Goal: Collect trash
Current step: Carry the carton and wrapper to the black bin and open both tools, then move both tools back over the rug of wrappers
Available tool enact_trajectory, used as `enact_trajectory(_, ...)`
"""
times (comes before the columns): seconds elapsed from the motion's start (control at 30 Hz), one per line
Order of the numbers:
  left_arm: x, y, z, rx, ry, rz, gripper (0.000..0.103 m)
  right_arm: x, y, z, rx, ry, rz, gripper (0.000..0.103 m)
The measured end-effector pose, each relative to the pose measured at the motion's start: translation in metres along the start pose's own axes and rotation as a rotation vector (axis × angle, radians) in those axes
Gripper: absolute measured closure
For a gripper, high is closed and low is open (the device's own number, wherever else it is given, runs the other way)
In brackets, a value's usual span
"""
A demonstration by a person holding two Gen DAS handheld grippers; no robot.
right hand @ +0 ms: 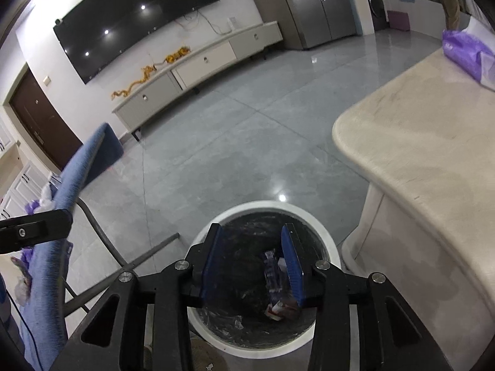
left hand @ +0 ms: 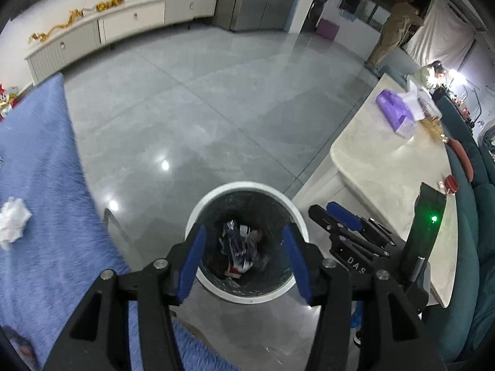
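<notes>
A white round trash bin (left hand: 198, 210) with a dark liner stands on the floor and holds wrappers (left hand: 239, 249). My left gripper (left hand: 244, 232) is open and empty above the bin. My right gripper (right hand: 252, 232) is open and empty above the same bin (right hand: 328, 241), with wrappers (right hand: 275, 278) below it. The right gripper also shows in the left wrist view (left hand: 334, 213), to the right of the bin. A crumpled white paper (left hand: 12, 222) lies on the blue cloth (left hand: 40, 154) at the left.
A cream table (left hand: 383, 167) stands right of the bin, with a purple bag (left hand: 394, 108) on it. A teal sofa (left hand: 476, 247) is at the far right. Grey tiled floor (left hand: 201, 99) stretches to a white TV cabinet (left hand: 123, 24). A person (left hand: 393, 27) stands at the back.
</notes>
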State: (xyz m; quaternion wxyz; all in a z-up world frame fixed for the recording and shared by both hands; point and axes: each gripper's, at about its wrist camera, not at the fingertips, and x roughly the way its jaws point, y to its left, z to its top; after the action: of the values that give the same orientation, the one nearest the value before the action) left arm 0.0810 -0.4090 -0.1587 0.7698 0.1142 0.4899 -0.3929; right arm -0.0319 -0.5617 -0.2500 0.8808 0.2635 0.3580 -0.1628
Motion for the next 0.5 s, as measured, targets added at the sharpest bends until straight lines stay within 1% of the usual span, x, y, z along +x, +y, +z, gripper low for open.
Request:
enact_trajectory(0.17,-0.049,0.001,-0.004,-0.004,-0.093,0.0,0.043,-0.039,0.01,0.012,-0.014,-0.069,0.013,0.062)
enact_trajectory(0.33,-0.1,0.017,-0.014,-0.025,-0.174,-0.001,0.042,-0.088,0.028,0.022,-0.043,-0.149,0.037,0.06)
enact_trajectory(0.43,-0.137,0.033,-0.023,-0.037,-0.226,0.004,0.042,-0.113,0.043,0.026,-0.069,-0.193,0.056,0.06)
enact_trajectory(0.5,-0.159,0.044,-0.03,-0.045,-0.259,0.023,0.042,-0.128,0.056,0.03,-0.092,-0.222,0.076,0.06)
